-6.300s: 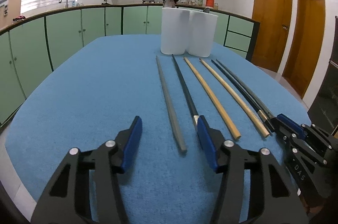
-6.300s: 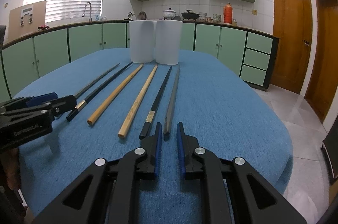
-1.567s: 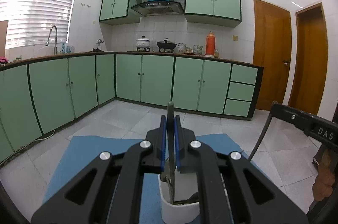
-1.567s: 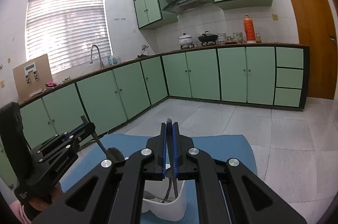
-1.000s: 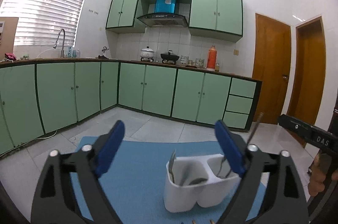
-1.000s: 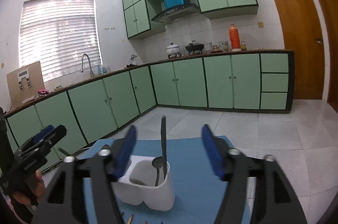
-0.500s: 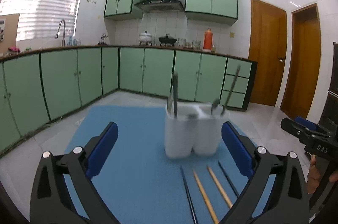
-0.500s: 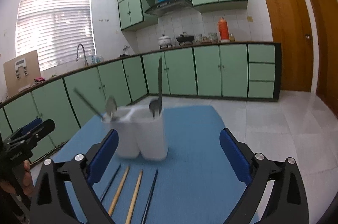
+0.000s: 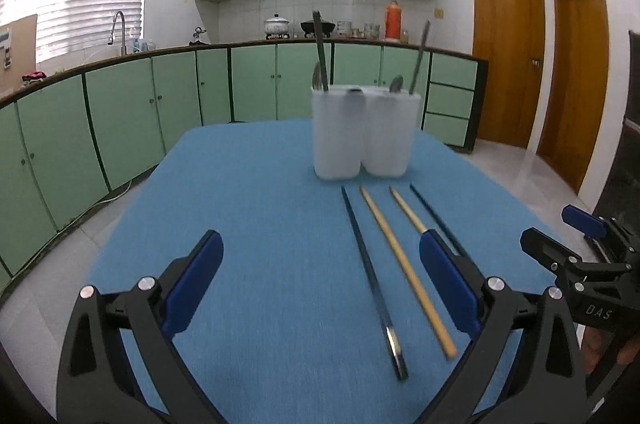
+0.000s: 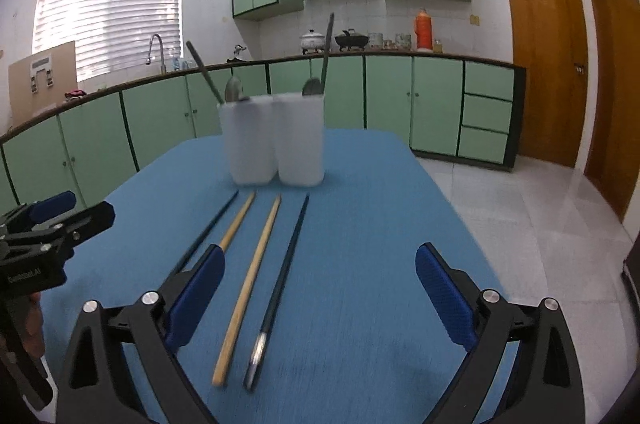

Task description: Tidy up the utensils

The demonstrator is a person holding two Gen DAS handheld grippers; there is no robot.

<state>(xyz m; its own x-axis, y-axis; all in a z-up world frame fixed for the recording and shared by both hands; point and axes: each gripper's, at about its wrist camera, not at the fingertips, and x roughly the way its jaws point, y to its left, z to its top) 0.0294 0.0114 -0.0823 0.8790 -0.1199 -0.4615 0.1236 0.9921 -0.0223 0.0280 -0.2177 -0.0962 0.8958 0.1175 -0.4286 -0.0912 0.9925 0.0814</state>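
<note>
white two-cup holder (image 9: 362,135) holds two spoons (image 9: 320,63); both grippers (image 9: 320,278) spread wide, empty.

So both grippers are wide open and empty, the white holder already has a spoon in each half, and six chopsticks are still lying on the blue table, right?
Nearly. Only four chopsticks lie on the blue table, not six: two dark, two wooden, as the right wrist view shows. The rest holds: the left gripper and right gripper are open and empty, and the white holder has a spoon in each half.

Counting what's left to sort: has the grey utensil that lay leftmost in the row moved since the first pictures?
Yes. It went from the blue tablecloth up into the white holder, its handle now sticking out.
</note>
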